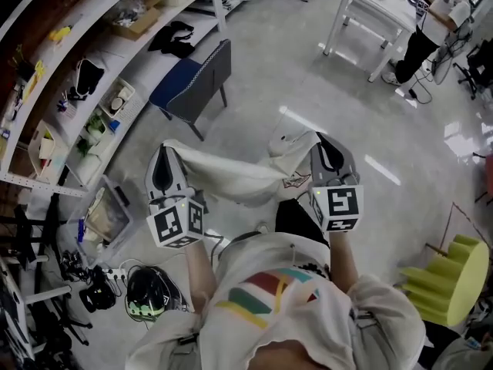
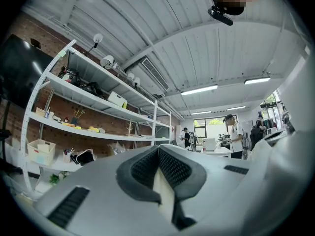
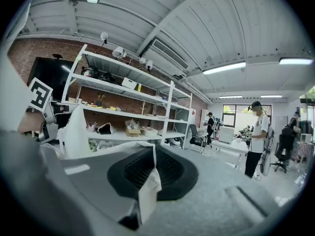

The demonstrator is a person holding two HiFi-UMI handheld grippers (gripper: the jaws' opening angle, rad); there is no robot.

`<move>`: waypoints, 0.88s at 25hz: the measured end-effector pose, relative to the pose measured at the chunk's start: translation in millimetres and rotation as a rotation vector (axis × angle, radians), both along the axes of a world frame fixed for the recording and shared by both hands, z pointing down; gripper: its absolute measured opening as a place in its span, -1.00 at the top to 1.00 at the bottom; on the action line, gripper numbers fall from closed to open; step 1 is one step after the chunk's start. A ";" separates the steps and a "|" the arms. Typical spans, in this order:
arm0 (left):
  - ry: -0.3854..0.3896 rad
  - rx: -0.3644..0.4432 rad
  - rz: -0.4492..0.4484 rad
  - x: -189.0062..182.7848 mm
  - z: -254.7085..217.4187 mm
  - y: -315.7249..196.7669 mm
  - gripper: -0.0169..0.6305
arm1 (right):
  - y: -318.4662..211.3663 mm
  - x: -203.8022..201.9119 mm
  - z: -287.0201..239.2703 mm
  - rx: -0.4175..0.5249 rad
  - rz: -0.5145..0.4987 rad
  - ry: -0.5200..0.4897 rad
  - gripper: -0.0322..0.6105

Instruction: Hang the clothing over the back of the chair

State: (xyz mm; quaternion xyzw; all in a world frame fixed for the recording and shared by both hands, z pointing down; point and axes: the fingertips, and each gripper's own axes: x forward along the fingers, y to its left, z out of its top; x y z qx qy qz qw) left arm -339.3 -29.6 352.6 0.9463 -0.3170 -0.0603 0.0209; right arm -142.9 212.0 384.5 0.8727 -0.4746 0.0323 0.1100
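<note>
A white garment (image 1: 231, 177) hangs stretched between my two grippers, at chest height over the floor. My left gripper (image 1: 164, 169) is shut on its left edge; a strip of cream cloth (image 2: 162, 186) shows pinched between the dark pads. My right gripper (image 1: 329, 157) is shut on the right edge, where a fold of white cloth (image 3: 147, 188) sticks out of the closed jaws. The chair (image 1: 196, 79), with a blue seat and a grey back, stands ahead and to the left beside the shelving, well apart from the garment.
White shelving (image 1: 92, 68) full of small items runs along the left. A white table (image 1: 370, 14) with a person (image 1: 431, 29) beside it stands at the far right. A helmet (image 1: 148, 291) and cables lie at lower left, a yellow-green foam block (image 1: 451, 276) at lower right.
</note>
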 end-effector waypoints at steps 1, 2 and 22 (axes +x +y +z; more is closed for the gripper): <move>-0.003 0.002 0.000 4.8 0.8 0.3 0.91 | -0.3 5.9 1.9 0.003 0.000 -0.005 0.88; -0.007 0.004 -0.001 9.9 1.9 1.5 0.91 | -0.1 12.3 4.0 0.005 -0.001 -0.009 0.88; -0.052 0.018 -0.256 179.7 -10.4 -48.4 0.91 | -104.5 256.4 -8.8 0.053 -0.231 -0.012 0.88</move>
